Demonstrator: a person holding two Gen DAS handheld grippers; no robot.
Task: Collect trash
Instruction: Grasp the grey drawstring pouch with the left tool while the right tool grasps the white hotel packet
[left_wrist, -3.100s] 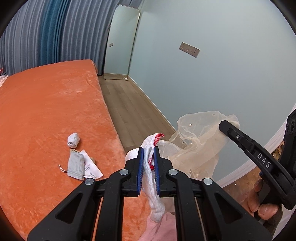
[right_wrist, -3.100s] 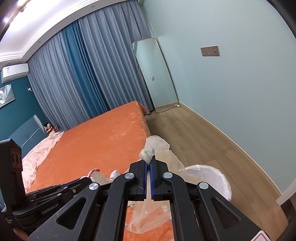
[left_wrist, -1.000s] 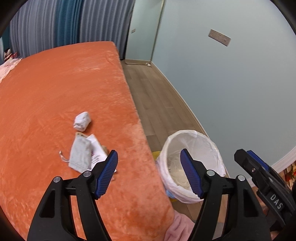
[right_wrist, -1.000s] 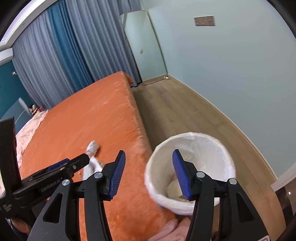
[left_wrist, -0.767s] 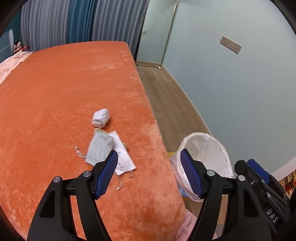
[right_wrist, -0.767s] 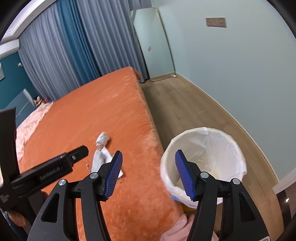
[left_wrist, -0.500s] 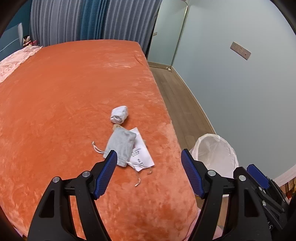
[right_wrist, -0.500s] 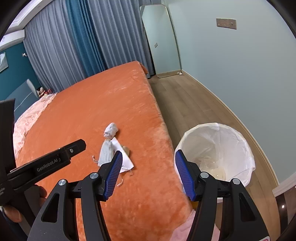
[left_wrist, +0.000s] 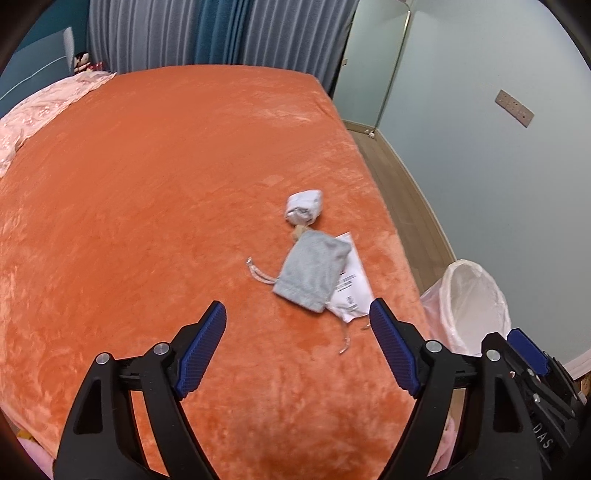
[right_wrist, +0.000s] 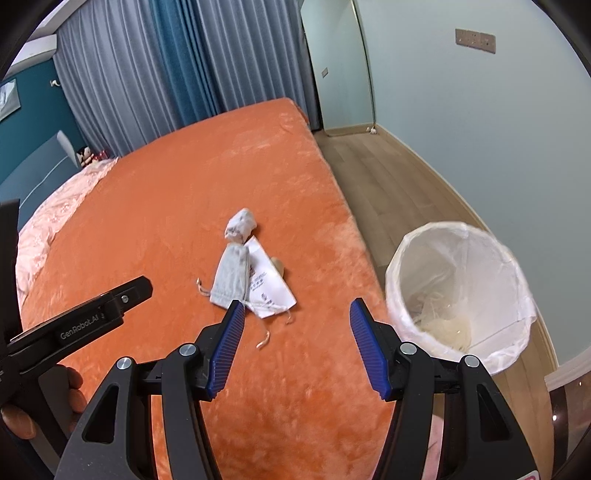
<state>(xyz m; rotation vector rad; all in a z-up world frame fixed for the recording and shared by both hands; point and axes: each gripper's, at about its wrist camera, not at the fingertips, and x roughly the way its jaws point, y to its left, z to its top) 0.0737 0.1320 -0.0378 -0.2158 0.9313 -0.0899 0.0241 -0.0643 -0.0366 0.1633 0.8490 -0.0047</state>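
Observation:
A grey drawstring pouch (left_wrist: 313, 271) (right_wrist: 231, 280) lies on the orange bed (left_wrist: 147, 206) (right_wrist: 207, 192), partly over a white printed paper (left_wrist: 349, 284) (right_wrist: 269, 285). Just beyond them sits a crumpled white wad (left_wrist: 304, 206) (right_wrist: 241, 224). My left gripper (left_wrist: 297, 317) hovers short of the pouch with nothing between its jaws, which are opening. Nearer the bed's edge my right gripper (right_wrist: 295, 312) stands open and bare, close above the paper's near corner. The bin with a white liner (left_wrist: 471, 299) (right_wrist: 458, 288) stands on the floor beside the bed, pale scraps inside.
A pink quilt (left_wrist: 33, 118) (right_wrist: 44, 229) covers the head end of the bed. Wood floor (right_wrist: 376, 173) runs between the bed and the pale blue wall, with a standing mirror (right_wrist: 343, 70) in the corner and curtains behind. A hand (right_wrist: 40, 402) grips the left tool.
Both grippers let go of their scraps over the bin, then swung left and down over the bed. The pouch, paper and wad now sit ahead of the jaws; the left jaws stand wider.

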